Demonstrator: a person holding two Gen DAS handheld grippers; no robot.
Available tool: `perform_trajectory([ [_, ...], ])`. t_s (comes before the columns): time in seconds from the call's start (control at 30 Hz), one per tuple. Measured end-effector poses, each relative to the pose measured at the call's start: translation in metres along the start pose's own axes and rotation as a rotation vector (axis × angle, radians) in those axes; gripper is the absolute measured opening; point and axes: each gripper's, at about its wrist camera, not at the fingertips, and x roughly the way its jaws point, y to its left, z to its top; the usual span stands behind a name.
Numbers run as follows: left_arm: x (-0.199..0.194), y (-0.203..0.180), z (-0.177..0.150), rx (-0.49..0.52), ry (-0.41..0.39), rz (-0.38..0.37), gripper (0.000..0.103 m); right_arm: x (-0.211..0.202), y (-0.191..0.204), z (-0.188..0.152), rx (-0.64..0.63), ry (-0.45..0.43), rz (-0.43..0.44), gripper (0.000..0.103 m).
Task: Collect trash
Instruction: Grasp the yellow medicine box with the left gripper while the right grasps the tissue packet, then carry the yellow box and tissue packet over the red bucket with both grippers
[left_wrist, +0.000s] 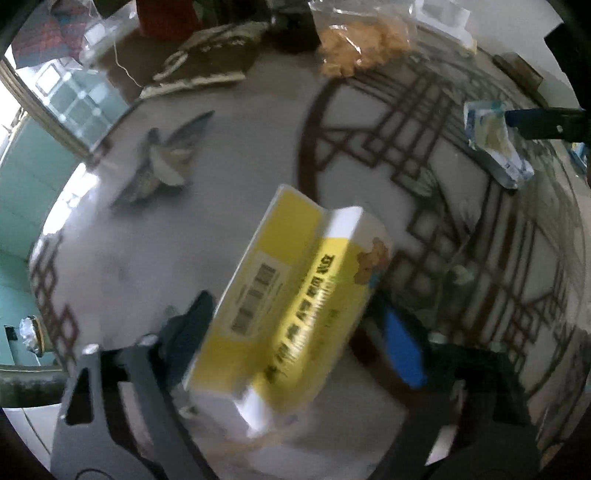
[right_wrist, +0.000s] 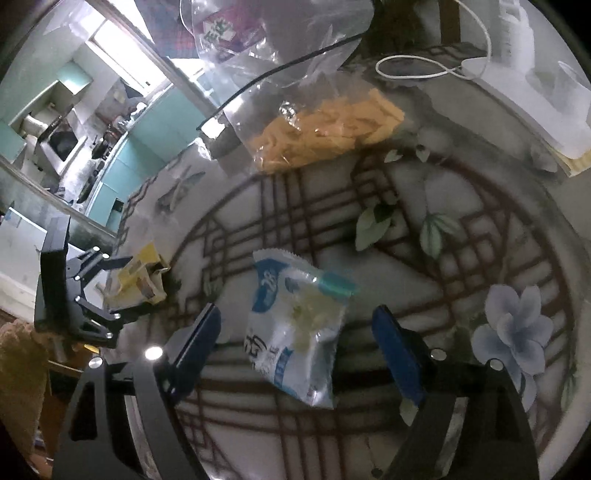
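A yellow and white carton (left_wrist: 291, 295) sits between the fingers of my left gripper (left_wrist: 295, 328), which is shut on it just above the table; the view is blurred. The carton also shows in the right wrist view (right_wrist: 138, 275), held by the left gripper (right_wrist: 122, 288) at the table's left edge. A blue and white snack bag (right_wrist: 295, 325) lies on the table between the open fingers of my right gripper (right_wrist: 299, 339). In the left wrist view the same bag (left_wrist: 495, 144) lies at the right, with a blue right fingertip (left_wrist: 517, 118) beside it.
A clear bag of orange snacks (right_wrist: 325, 133) lies at the far side of the round patterned table (right_wrist: 480, 258). A white cable (right_wrist: 424, 70) and white boxes (right_wrist: 546, 88) lie at the back right. A kitchen is beyond the left edge.
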Motion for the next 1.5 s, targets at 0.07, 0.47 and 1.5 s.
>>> perform_trajectory([
  [0.07, 0.001, -0.004, -0.005, -0.03, -0.025, -0.014, 0.071, 0.009, 0.005, -0.002, -0.018, 0.014, -0.025, 0.081],
  [0.47, -0.044, -0.027, -0.055, -0.482, -0.188, -0.017, 0.036, 0.002, 0.044, -0.015, -0.195, -0.018, -0.127, 0.012],
  [1.5, -0.237, -0.131, -0.242, -1.054, -0.43, 0.25, 0.039, -0.089, 0.181, -0.137, -0.462, -0.045, 0.096, 0.012],
])
